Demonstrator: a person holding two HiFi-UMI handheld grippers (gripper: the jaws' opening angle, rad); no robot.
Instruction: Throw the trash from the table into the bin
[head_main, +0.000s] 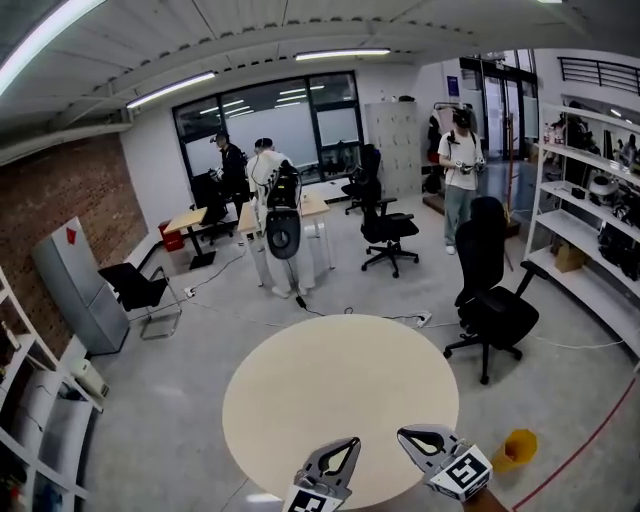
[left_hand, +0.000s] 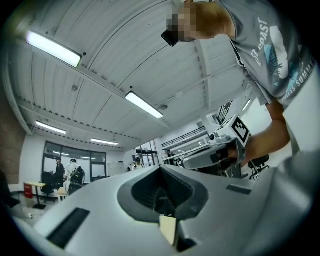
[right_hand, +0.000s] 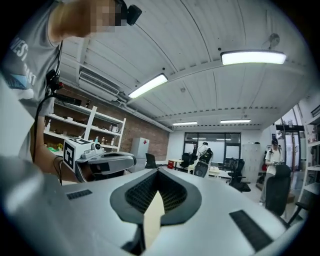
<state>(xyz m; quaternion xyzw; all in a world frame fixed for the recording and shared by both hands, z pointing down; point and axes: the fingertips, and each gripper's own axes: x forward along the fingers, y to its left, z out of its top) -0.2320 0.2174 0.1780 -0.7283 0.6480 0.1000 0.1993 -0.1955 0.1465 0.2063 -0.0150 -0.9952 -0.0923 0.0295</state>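
Note:
The round beige table (head_main: 340, 385) fills the lower middle of the head view, and I see no trash on its top. A small yellow bin (head_main: 515, 449) stands on the floor to the table's right. My left gripper (head_main: 349, 441) and right gripper (head_main: 405, 434) are side by side over the table's near edge, both shut with nothing held. In the left gripper view the left gripper (left_hand: 161, 171) points upward at the ceiling, with the right gripper (left_hand: 216, 152) beside it. The right gripper (right_hand: 159, 174) points level across the room, with the left gripper (right_hand: 102, 162) at its left.
A black office chair (head_main: 492, 300) stands right of the table, near white shelves (head_main: 590, 210). A grey cabinet (head_main: 72, 285) and a chair (head_main: 135, 288) are at the left wall. Desks, chairs and several people are at the back. Cables (head_main: 330, 312) lie on the floor beyond the table.

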